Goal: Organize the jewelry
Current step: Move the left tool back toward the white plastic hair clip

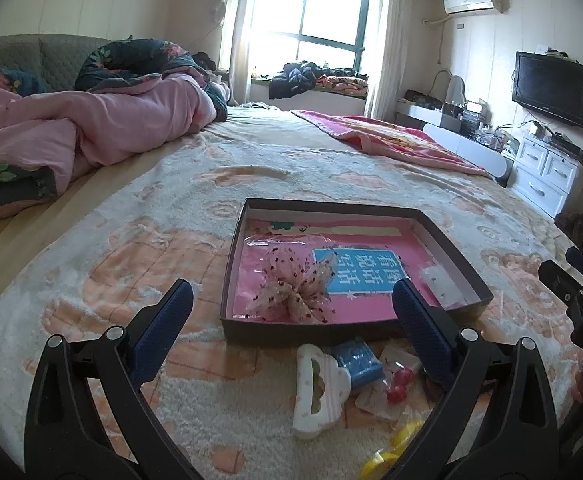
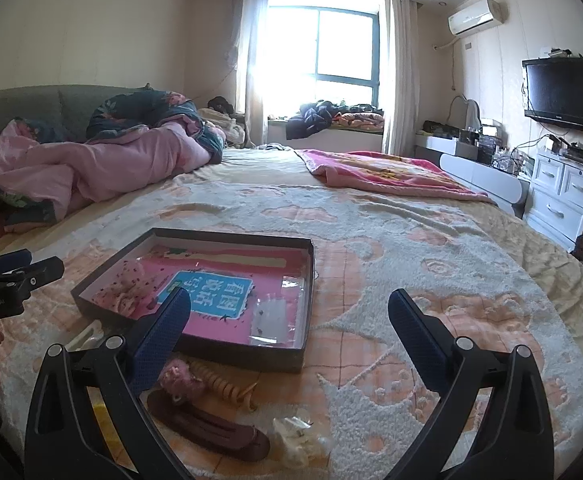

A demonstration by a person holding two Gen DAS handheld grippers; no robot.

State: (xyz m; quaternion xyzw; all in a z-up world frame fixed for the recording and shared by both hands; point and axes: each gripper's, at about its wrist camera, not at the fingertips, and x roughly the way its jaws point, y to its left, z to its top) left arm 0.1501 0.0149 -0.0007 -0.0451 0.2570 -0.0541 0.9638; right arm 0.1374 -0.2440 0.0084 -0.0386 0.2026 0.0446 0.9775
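My left tool (image 1: 291, 308) covers the near right corner of the box (image 1: 231, 248) with one finger (image 1: 421, 320). A yellow item (image 1: 391, 446) low in the left wrist view is half behind that finger; I cannot name it. The small clear packet (image 2: 269, 316) in the box holds specks too small to read. In the right wrist view the white clip (image 2: 87, 334) is mostly hidden behind my right tool (image 2: 289, 312). The other tool's body is cut off by each frame's edge.

bed (image 2: 371, 232) | bright window (image 2: 323, 48) | wall TV (image 2: 559, 94) | white drawers (image 2: 563, 196) | air conditioner (image 2: 477, 16)
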